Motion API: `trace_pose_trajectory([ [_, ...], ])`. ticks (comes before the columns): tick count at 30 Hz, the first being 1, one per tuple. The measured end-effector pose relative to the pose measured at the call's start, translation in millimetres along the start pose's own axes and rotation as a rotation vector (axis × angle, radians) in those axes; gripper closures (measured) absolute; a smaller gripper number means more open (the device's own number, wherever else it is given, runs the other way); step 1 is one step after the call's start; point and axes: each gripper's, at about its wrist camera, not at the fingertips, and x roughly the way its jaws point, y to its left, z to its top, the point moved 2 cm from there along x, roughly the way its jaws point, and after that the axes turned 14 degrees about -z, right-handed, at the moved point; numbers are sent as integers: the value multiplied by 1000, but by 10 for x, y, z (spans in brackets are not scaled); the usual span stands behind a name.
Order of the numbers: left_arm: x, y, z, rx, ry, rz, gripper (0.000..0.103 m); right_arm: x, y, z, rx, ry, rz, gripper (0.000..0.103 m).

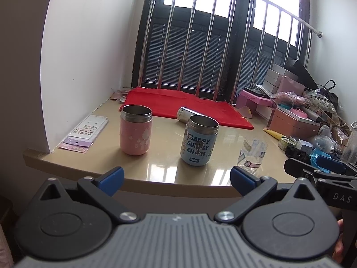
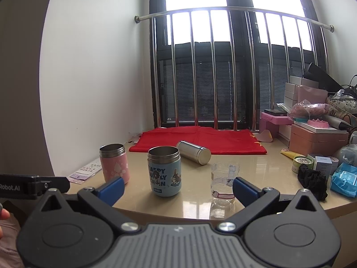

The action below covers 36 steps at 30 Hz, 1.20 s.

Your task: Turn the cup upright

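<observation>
A steel cup (image 1: 187,114) lies on its side at the red cloth's front edge; it also shows in the right wrist view (image 2: 194,152). A pink cup (image 1: 135,130) (image 2: 114,163) and a blue cartoon cup (image 1: 199,140) (image 2: 164,170) stand upright with open mouths. A clear cartoon glass (image 1: 253,153) (image 2: 224,183) stands upright to the right. My left gripper (image 1: 177,182) is open and empty, short of the table's front edge. My right gripper (image 2: 178,188) is open and empty at the front edge; its right finger (image 2: 245,191) overlaps the clear glass in view.
The beige table (image 2: 256,174) has a red cloth (image 1: 189,106) (image 2: 200,141) at the back under a barred window. Sticker sheets (image 1: 86,132) lie at the left. Boxes, bags and small items (image 2: 319,138) crowd the right side. The right gripper's body (image 1: 323,169) shows at the left view's right edge.
</observation>
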Motion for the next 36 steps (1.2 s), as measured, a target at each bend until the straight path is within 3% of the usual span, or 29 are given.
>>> trace_pose_trajectory([
  [15,34,15,198,7,-7,-15,0,20,-12,145,-6,-4,-7,0],
  [26,302,223,833,15,-9,-109,0,353,125,652,-42,0,-60,0],
  [32,680,445,1298,44,42,-200,0,647,222,872,22,35,-158,0],
  [36,1072,425,1571,97,85,-216,0,931,160,997,49,58,-201,0],
])
